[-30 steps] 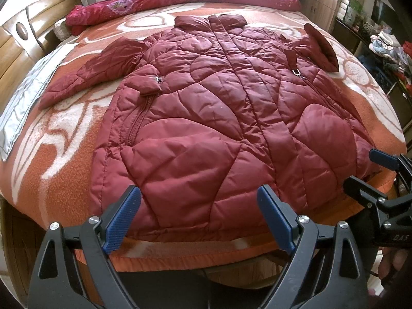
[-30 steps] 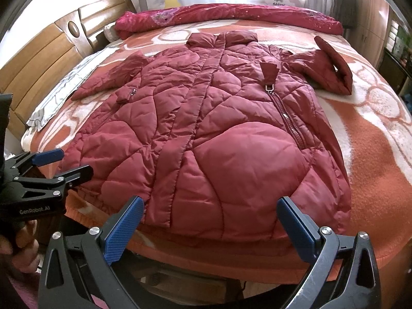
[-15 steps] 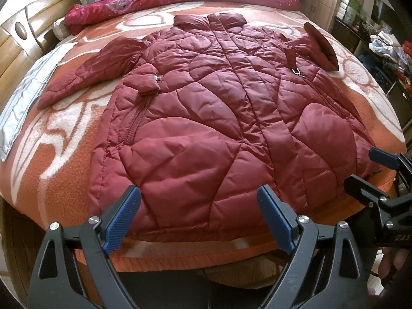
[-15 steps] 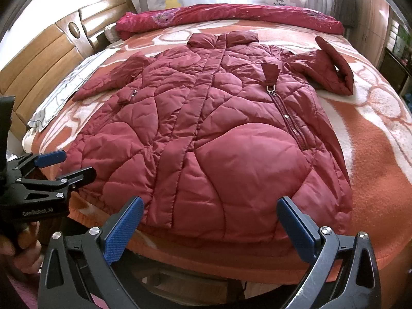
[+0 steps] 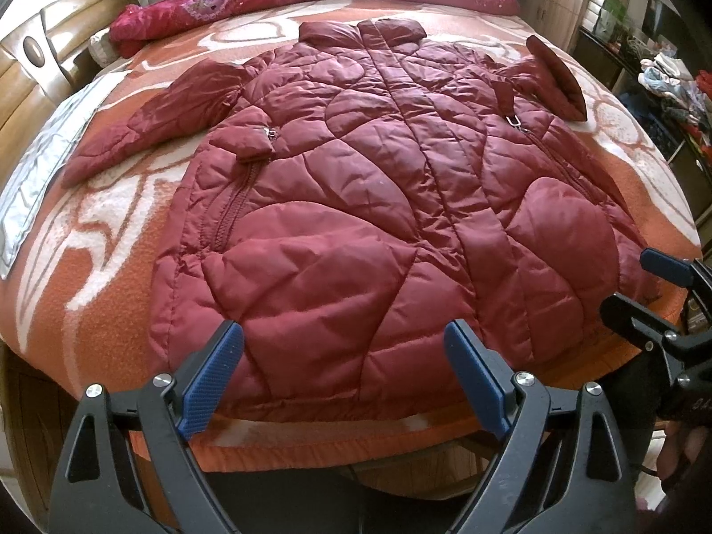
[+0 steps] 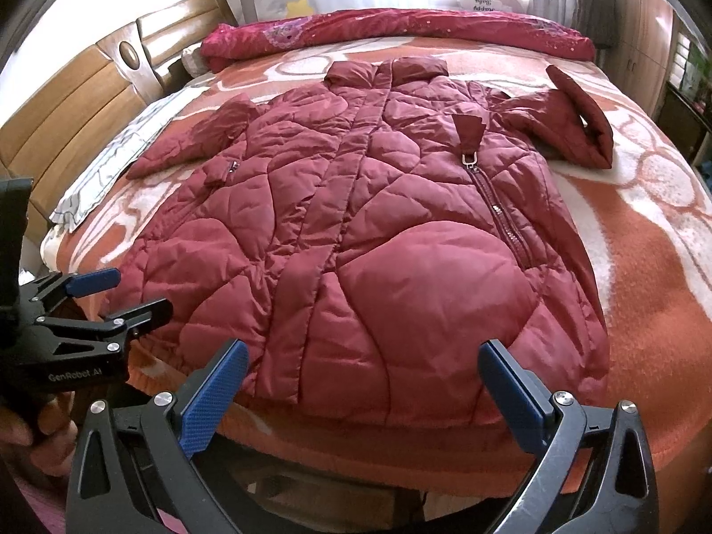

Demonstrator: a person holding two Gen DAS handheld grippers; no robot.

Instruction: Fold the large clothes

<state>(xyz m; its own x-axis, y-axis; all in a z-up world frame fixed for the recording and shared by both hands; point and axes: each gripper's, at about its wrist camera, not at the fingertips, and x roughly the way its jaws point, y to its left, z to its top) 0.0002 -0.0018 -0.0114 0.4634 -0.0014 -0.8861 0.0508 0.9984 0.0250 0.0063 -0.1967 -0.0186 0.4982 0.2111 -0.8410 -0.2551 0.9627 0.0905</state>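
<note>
A dark red quilted down coat (image 5: 356, 204) lies flat, front up, on the bed, collar at the far end and hem at the near edge; it also shows in the right wrist view (image 6: 378, 231). Its left sleeve (image 5: 151, 129) stretches out to the left. Its right sleeve (image 6: 574, 120) is bent, cuff turned up. My left gripper (image 5: 345, 365) is open and empty just short of the hem's left half. My right gripper (image 6: 362, 382) is open and empty just short of the hem's right half. Each gripper shows at the side of the other's view.
The bed carries an orange and white patterned blanket (image 5: 102, 276). A rolled red quilt (image 6: 400, 26) lies across the far end. A wooden headboard (image 6: 66, 111) stands on the left, with a grey-white cloth (image 5: 40, 164) beside it. Cluttered shelves (image 5: 667, 80) stand at the right.
Both grippers have edged slightly back and down from the bed; the coat sits a little higher in both views. Both stay open. The coat has not moved.
</note>
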